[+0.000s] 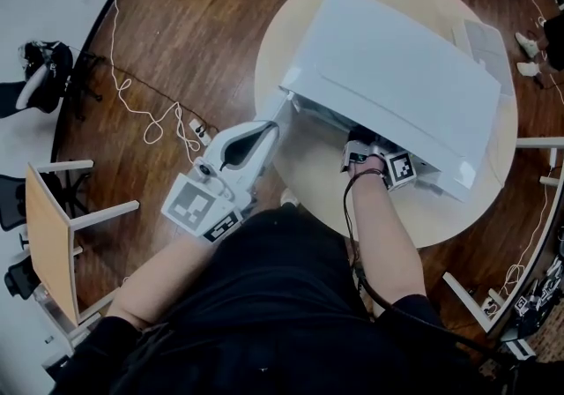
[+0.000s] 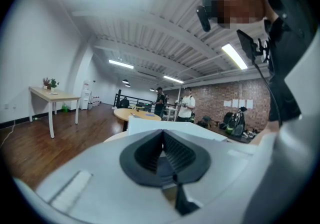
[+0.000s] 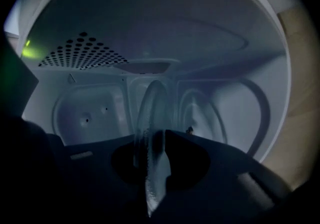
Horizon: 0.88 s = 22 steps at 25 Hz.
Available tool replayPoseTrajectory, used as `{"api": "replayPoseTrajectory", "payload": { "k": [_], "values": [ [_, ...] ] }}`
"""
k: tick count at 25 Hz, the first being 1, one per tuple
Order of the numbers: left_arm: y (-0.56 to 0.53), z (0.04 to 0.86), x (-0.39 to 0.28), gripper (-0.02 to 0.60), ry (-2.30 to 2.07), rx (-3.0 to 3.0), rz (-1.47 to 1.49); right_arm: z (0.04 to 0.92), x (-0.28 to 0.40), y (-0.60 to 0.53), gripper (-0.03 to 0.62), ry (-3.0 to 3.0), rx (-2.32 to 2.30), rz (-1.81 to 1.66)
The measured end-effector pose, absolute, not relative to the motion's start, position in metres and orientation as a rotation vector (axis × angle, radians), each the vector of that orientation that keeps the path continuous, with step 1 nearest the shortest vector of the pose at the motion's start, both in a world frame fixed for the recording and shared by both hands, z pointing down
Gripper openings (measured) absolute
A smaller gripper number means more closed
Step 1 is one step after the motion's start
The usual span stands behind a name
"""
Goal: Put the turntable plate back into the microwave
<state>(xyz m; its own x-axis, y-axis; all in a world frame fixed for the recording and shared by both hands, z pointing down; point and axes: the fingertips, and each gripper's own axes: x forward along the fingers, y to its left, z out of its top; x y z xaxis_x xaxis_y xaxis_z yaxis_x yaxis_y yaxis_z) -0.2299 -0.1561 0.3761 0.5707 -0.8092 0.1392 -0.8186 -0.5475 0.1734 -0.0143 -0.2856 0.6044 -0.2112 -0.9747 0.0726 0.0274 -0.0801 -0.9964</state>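
Holding the clear round glass turntable plate (image 3: 151, 115) on edge inside the white microwave (image 1: 397, 76), right tongs (image 3: 154, 140) pinch its rim; next, it likely needs laying flat. Left tongs (image 1: 262, 131), at nine o'clock, closed, empty.

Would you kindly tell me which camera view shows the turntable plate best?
The right gripper view: the turntable plate stands edge-on, clamped in the right gripper, inside the microwave. The head view hides it within the microwave; the left gripper view misses it.

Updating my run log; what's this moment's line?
right gripper: shut on turntable plate | turntable plate: inside microwave, unreleased | left gripper: shut, outside
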Motion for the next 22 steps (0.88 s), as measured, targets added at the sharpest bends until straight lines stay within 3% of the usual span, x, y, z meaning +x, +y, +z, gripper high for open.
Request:
{"api": "replayPoseTrajectory", "payload": {
  "k": [20,22],
  "values": [
    [-0.146,0.375,-0.249,0.006,-1.432,2.53,0.054,0.67,0.01,-0.297,0.043,1.269,-1.288,-1.448],
    [-0.145,0.374,-0.249,0.006,-1.429,2.533,0.051,0.67,0.007,-0.294,0.075,1.261,-1.316,-1.473]
  ]
}}
